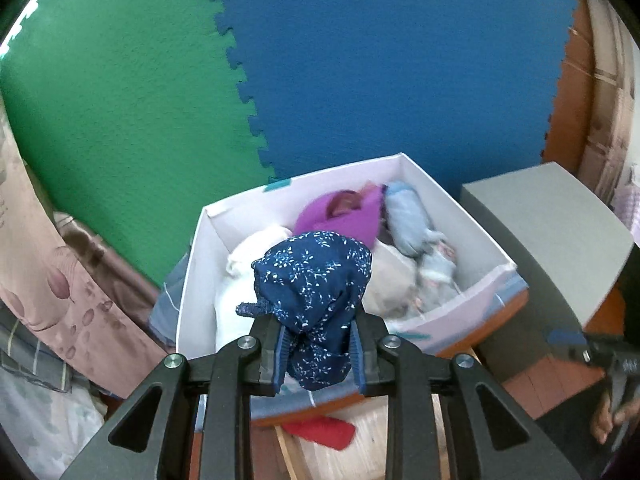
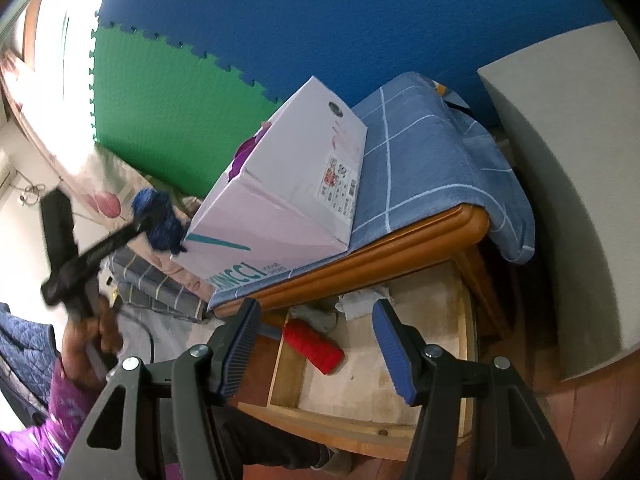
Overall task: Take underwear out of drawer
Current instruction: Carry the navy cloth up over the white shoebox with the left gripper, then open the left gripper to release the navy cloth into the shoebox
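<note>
Left tongs: the left gripper (image 1: 318, 354) is clamped narrow on a rolled navy floral underwear (image 1: 316, 296), the blue pads pressing its lower end from both sides.
Held roll: its long axis runs away from the tongs, up and outward; the top bulges free above the pads and a small frilly edge sticks out to the left.
Where it hangs: in the left wrist view the bundle sits in front of the near wall of the white cardboard box (image 1: 192, 264); in the right wrist view the same navy bundle (image 2: 158, 220) shows just beside the box's near corner, not inside it. Whether it touches the cardboard I cannot tell.
Right tongs: the right gripper (image 2: 320, 350) stands open about halfway with nothing between its pads, aimed down at the open wooden drawer (image 2: 372, 364).
Drawer contents: a red rolled piece (image 2: 313, 345) lies near the drawer's left side, its long axis slanting from upper left to lower right, a little left of the line between the pads; a pale crumpled cloth (image 2: 360, 302) lies at the back.
Nearer hand: my judgement is that the right tongs are much the closer to the red roll, while the left is busy with its load.
Box: holds a purple roll (image 1: 344, 212), a light blue roll (image 1: 408, 216) and white pieces (image 1: 256, 264), so it looks like where the navy one belongs.
Beyond: green and blue foam mats (image 1: 360, 60) cover the wall.
</note>
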`<state>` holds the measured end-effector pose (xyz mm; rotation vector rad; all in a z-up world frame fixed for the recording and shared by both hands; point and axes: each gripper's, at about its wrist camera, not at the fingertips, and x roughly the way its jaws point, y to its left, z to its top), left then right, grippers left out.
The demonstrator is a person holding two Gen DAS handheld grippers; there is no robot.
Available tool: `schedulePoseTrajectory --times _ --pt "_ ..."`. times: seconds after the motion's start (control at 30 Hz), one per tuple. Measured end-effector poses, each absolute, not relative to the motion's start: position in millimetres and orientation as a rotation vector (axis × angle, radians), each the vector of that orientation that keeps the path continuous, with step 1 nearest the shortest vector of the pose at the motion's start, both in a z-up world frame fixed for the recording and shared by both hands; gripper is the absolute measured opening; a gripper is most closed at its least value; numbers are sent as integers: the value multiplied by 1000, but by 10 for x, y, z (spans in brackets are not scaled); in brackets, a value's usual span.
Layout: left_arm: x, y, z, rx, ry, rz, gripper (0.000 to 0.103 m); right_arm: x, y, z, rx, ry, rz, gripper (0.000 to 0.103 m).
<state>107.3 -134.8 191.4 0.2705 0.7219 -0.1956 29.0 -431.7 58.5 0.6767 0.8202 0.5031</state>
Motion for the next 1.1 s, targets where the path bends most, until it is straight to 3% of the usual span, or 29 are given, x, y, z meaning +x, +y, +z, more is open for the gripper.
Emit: schedulePoseTrajectory --times 0.77,0.87,1.0,1.1 --pt "2529 -1048 1505 302 876 -71 32 328 -4060 570 564 883 557 59" --pt "2635 -1032 1476 320 879 -46 42 334 -4037 561 552 891 559 59" --pt "2711 -1021 1507 321 857 -47 72 333 -3996 559 528 900 562 59" --pt "2652 -1031 1598 328 804 -53 87 326 -3940 560 490 907 557 59"
